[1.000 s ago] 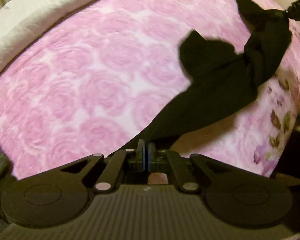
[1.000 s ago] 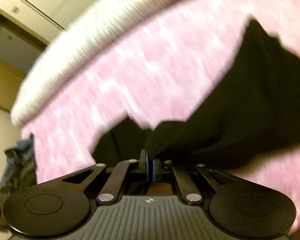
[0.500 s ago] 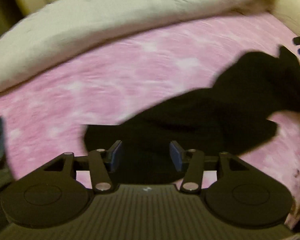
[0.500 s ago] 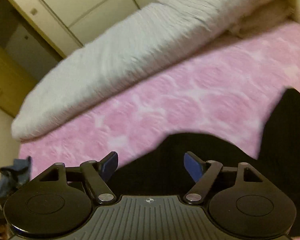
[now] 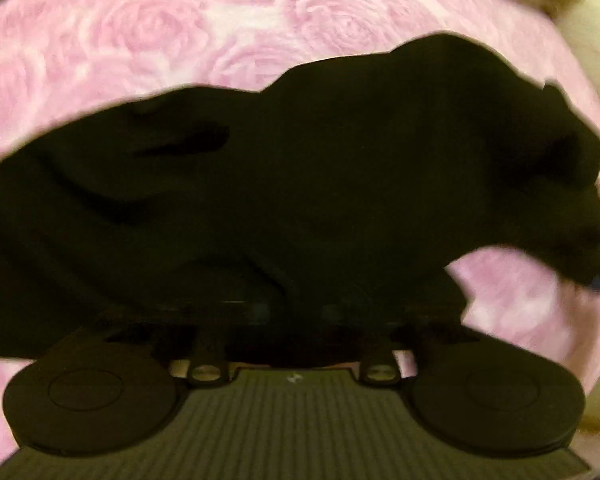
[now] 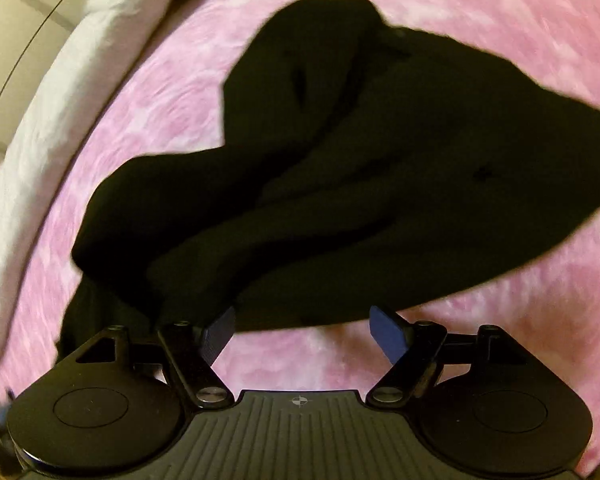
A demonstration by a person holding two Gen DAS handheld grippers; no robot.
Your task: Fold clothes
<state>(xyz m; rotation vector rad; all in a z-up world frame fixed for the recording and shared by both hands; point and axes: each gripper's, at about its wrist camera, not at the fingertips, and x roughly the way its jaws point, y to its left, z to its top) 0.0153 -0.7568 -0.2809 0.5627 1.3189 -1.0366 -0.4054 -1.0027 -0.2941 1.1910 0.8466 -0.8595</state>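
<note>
The black garment [image 6: 340,168] lies bunched and creased on the pink blanket [image 6: 500,20] — folding looks barely begun. The right gripper [image 6: 302,330] is spread, holding nothing; the left gripper [image 5: 292,314] is too dark to read — cannot tell.

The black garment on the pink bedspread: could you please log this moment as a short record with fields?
garment: black garment, bunched in loose folds, not flat
surface: pink rose-pattern bedspread
left hand-held gripper: low over the cloth; fingers lost against the dark fabric, state unclear
right hand-held gripper: open, blue pads apart, at the garment's near edge, holding nothing
background: white duvet along the bedspread's edge
fold status: not yet folded neatly
</note>
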